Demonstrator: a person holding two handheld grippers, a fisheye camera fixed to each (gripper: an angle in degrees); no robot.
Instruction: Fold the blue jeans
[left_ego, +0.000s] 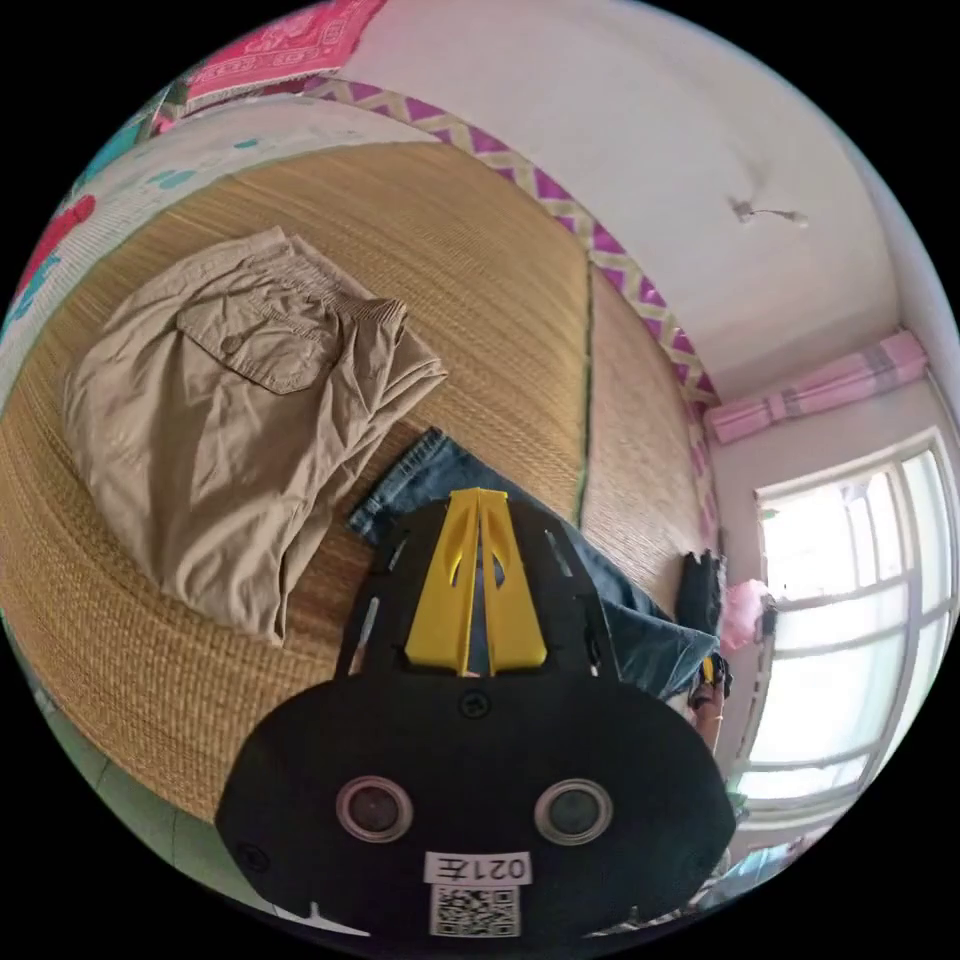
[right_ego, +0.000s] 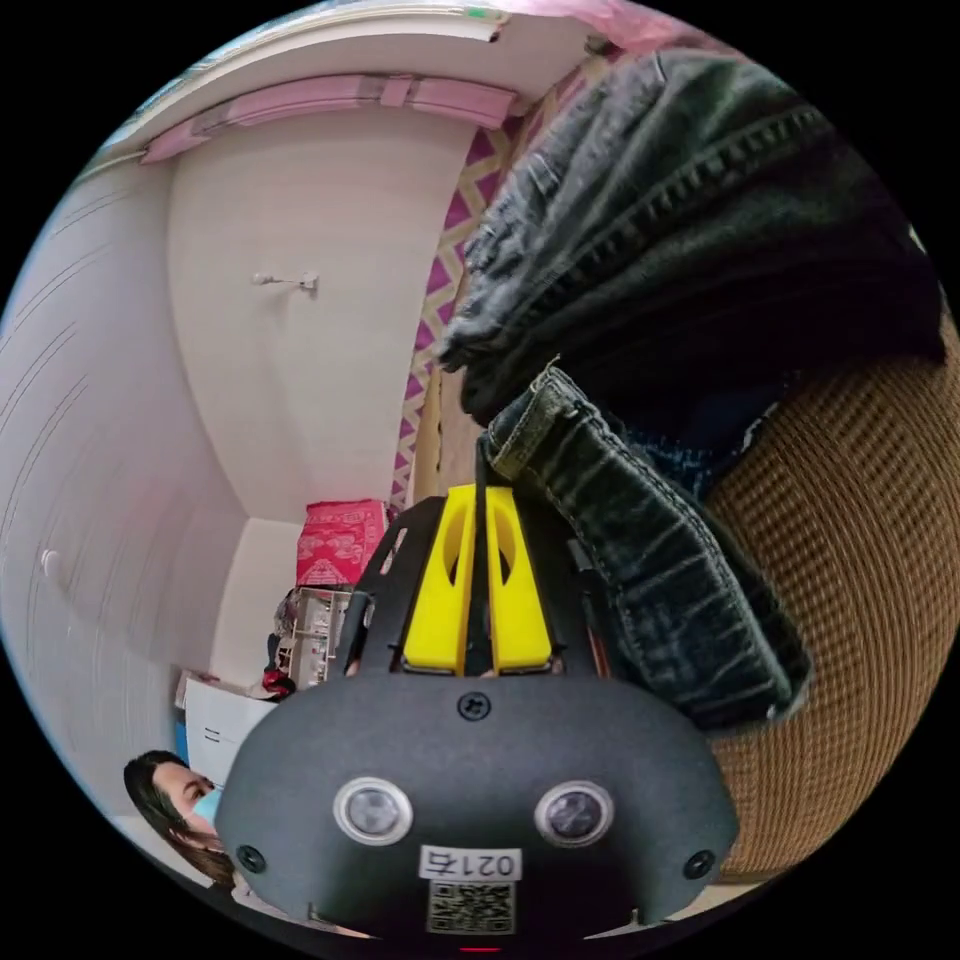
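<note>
Yellow jaws of the left gripper (left_ego: 477, 500) sit pressed together on the blue denim jeans (left_ego: 425, 480), stretched across the woven straw mat (left_ego: 480, 300) beside crumpled khaki trousers (left_ego: 220, 420). Right gripper (right_ego: 480, 495): jaws closed, pinching a jeans hem.

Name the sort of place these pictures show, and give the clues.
Probably a bedroom in a home: a woven straw mat spread like a bed cover, clothes such as khaki trousers lying on it, and a curtained window.

one blue jeans (left_ego: 620, 600), one khaki trousers (left_ego: 230, 420), two grippers (left_ego: 478, 500), one woven mat (left_ego: 480, 300)
</note>
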